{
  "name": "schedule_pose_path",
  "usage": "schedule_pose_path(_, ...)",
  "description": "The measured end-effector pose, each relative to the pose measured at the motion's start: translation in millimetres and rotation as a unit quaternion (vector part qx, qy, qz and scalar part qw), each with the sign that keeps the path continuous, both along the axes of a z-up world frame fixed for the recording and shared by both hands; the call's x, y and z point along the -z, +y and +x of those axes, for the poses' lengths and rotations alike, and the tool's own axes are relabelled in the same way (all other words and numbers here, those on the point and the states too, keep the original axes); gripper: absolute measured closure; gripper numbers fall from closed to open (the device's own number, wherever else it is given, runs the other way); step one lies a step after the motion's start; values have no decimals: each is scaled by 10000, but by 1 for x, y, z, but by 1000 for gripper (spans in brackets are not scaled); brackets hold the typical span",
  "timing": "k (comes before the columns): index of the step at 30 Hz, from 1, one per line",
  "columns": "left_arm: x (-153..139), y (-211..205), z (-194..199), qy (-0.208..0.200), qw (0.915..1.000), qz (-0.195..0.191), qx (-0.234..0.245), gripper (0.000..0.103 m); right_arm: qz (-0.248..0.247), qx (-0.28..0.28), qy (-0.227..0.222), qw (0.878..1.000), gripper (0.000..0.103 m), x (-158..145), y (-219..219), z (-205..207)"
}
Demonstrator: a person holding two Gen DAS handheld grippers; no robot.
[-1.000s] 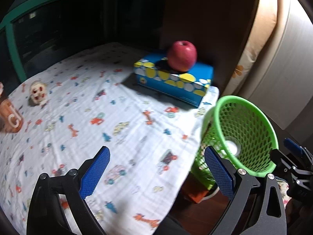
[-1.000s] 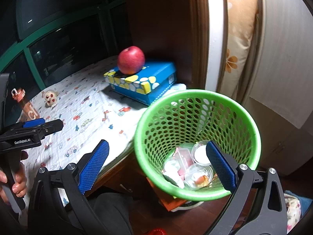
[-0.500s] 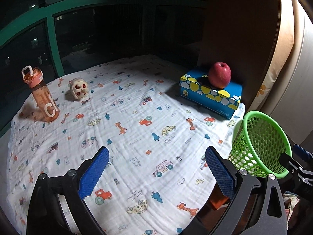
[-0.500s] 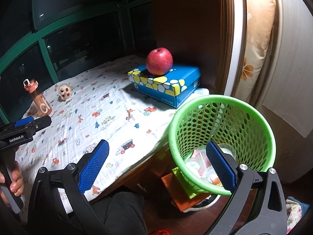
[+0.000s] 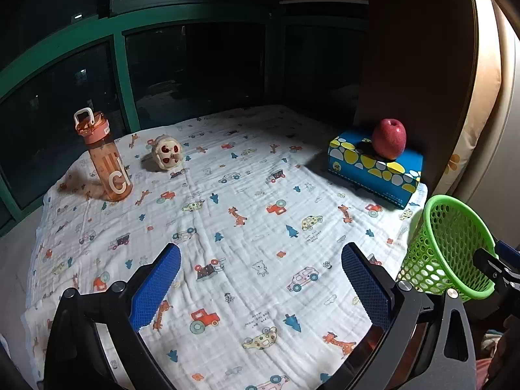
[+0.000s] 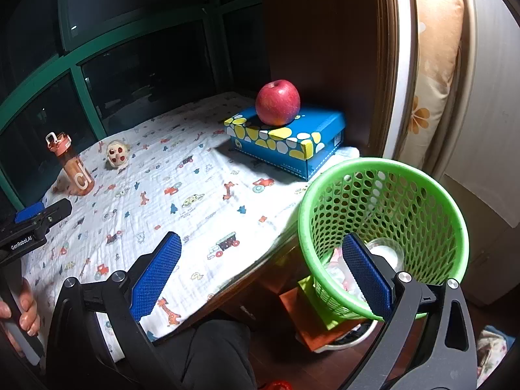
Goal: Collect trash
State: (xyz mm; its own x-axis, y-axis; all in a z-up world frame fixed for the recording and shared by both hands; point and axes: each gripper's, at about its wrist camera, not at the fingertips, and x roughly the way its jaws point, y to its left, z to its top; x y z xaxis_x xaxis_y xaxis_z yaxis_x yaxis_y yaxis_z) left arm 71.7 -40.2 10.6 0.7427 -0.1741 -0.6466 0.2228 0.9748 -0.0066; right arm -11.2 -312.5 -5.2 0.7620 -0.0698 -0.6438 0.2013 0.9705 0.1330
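A green mesh trash basket (image 6: pixel 383 224) stands beside the table's right edge, with plastic cups and wrappers (image 6: pixel 386 255) inside; it also shows in the left wrist view (image 5: pixel 445 247). My left gripper (image 5: pixel 260 287) is open and empty above the near part of the printed tablecloth (image 5: pixel 227 214). My right gripper (image 6: pixel 260 274) is open and empty, over the table's corner, its right finger in front of the basket. I see no loose trash on the cloth.
A red apple (image 5: pixel 389 138) sits on a blue tissue box (image 5: pixel 373 169) at the far right. An orange water bottle (image 5: pixel 105 159) and a small round toy (image 5: pixel 166 152) stand at the far left. Dark windows lie behind; a wooden panel (image 6: pixel 325 48) rises at the right.
Both grippers have pulled back and up from the basket. The left view now takes in the whole table, and the basket has shrunk toward the right edge.
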Motion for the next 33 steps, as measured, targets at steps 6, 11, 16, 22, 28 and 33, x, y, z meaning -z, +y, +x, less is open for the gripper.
schedule_pose_path(6, -1, 1, -2, -44, 10000, 15, -54, 7, 60, -42, -4, 10000, 5, 1, 2, 1)
schedule_pose_path(11, -3, -2, -5, -102, 9999, 69, -37, 7, 99, -74, -14, 9999, 5, 2, 3, 1)
schedule_pose_path(16, -4, -2, -5, -105, 9999, 84, -49, 7, 122, -122, -18, 9998, 5, 4, 5, 2)
schedule_pose_path(22, -3, 0, -4, -86, 9999, 94, -95, 7, 118, -182, -10, 9998, 5, 5, 8, 4)
schedule_pose_path(28, -2, 1, -4, -78, 9998, 107, -125, 7, 111, -228, -3, 9997, 5, 6, 11, 5)
schedule_pose_path(33, -1, 2, -3, -73, 9998, 123, -147, 7, 123, -245, 0, 9996, 5, 6, 13, 6)
